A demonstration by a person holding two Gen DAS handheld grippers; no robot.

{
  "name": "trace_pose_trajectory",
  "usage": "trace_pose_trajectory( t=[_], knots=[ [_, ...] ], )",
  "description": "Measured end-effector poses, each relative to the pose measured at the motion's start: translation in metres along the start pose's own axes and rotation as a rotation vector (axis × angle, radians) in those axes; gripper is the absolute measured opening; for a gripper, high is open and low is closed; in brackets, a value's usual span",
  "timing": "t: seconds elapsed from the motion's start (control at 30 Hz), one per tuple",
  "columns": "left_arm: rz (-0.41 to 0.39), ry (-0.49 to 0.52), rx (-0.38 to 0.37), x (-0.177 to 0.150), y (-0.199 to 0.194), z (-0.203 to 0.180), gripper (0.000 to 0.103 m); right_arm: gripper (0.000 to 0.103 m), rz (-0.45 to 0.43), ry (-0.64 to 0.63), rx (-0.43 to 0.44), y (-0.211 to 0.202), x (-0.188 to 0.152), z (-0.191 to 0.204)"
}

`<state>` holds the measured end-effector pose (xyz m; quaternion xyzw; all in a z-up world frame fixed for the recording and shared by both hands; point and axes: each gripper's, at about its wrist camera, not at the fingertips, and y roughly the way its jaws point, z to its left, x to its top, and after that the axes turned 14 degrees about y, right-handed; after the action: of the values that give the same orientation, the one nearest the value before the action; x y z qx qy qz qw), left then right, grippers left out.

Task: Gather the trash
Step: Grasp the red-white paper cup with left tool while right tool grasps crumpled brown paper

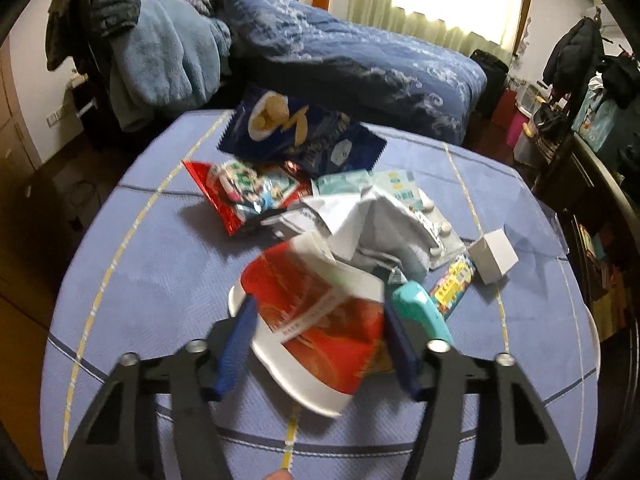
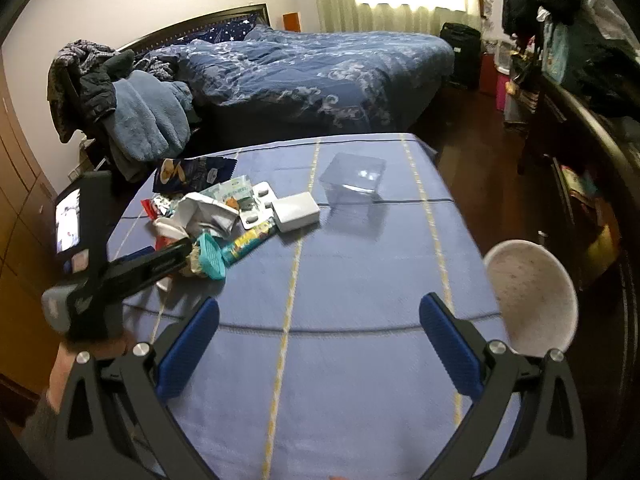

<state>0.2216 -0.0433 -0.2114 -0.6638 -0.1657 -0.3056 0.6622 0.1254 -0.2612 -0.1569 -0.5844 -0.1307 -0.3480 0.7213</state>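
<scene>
A red and white paper cup (image 1: 316, 312) lies tilted on the blue tablecloth (image 1: 140, 272), and my left gripper (image 1: 320, 340) is shut on it, a blue pad pressing on each side. Behind it is a heap of trash: a dark blue chip bag (image 1: 304, 132), a red snack bag (image 1: 248, 196), crumpled white paper (image 1: 372, 224), a pill blister (image 1: 436, 232) and a colourful wrapper (image 1: 454, 284). A teal plastic piece (image 1: 420, 308) lies right of the cup. My right gripper (image 2: 320, 320) hangs open over bare cloth, nothing between its fingers.
A small white box (image 2: 296, 210) and a clear plastic box (image 2: 354, 178) stand mid-table. A white bowl (image 2: 532, 292) sits at the table's right edge. A bed with blue bedding (image 2: 312, 68) lies beyond, and dark furniture (image 2: 580, 140) with clothes stands on the right.
</scene>
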Motion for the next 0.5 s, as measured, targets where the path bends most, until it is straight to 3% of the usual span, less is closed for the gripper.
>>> trace_pose_trajectory(
  t=[0.13,0.4,0.5],
  knots=[
    [-0.047,0.014,0.017,0.003,-0.009,0.005,0.036,0.100,0.072,-0.005,0.051,0.032,0.010,0.014],
    [-0.100,0.008,-0.041,0.000,-0.008,0.017,0.036,0.097,0.140,-0.042,0.074,0.065,0.005,0.044],
    [-0.098,-0.005,-0.064,-0.001,-0.003,0.019,0.042,0.097,0.136,-0.056,0.067,0.064,0.001,0.046]
  ],
)
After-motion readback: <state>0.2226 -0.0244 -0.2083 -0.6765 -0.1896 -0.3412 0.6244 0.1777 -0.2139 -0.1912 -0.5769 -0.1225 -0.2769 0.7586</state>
